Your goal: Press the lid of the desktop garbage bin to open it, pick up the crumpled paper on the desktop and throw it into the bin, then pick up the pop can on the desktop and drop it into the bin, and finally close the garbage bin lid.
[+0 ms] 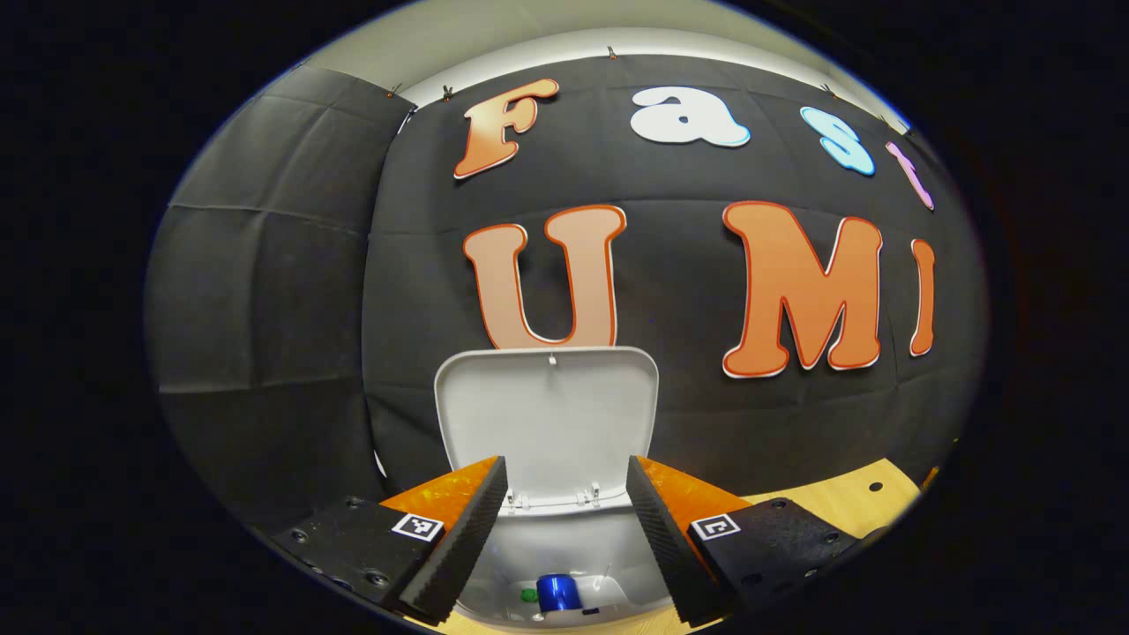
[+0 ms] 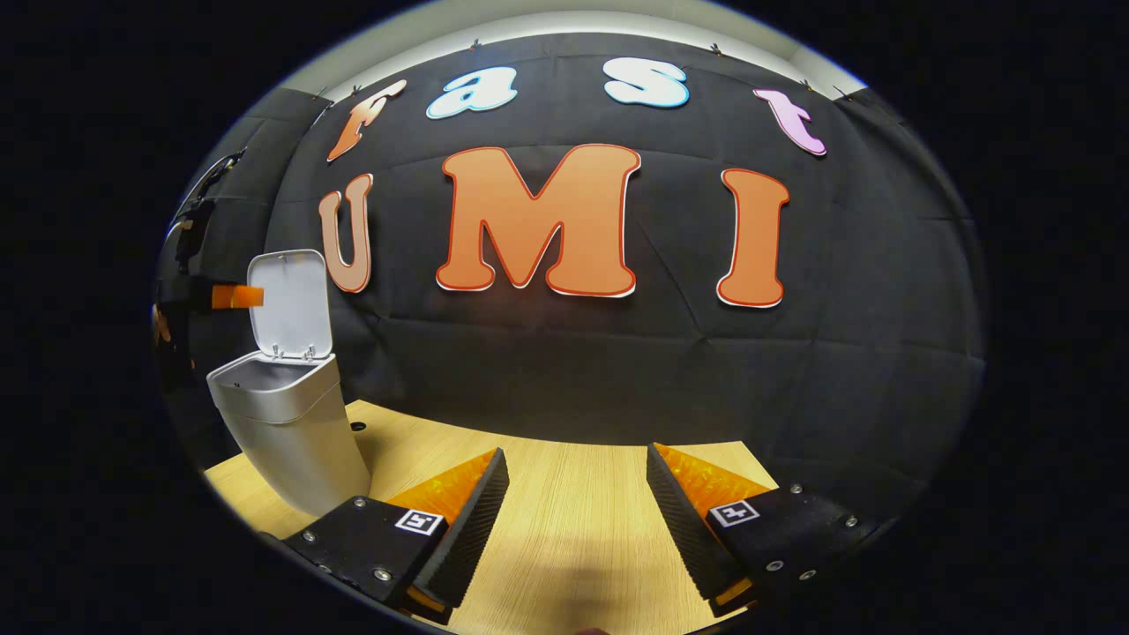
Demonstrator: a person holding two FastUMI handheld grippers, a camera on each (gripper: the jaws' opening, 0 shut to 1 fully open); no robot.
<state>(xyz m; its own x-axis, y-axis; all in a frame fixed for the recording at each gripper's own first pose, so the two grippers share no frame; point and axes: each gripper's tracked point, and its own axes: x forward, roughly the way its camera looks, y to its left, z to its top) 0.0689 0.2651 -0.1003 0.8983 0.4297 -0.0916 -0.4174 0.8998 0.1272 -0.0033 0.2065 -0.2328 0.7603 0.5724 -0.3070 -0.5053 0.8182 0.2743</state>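
The left gripper view is riding just above the open garbage bin, looking forward and down into its mouth, with the raised lid facing it close ahead against the booth wall. The right gripper view is sitting low over the wooden desktop, well off to the bin's side, facing the same wall. Both views are sharing the bin, its upright lid and the wall behind it.
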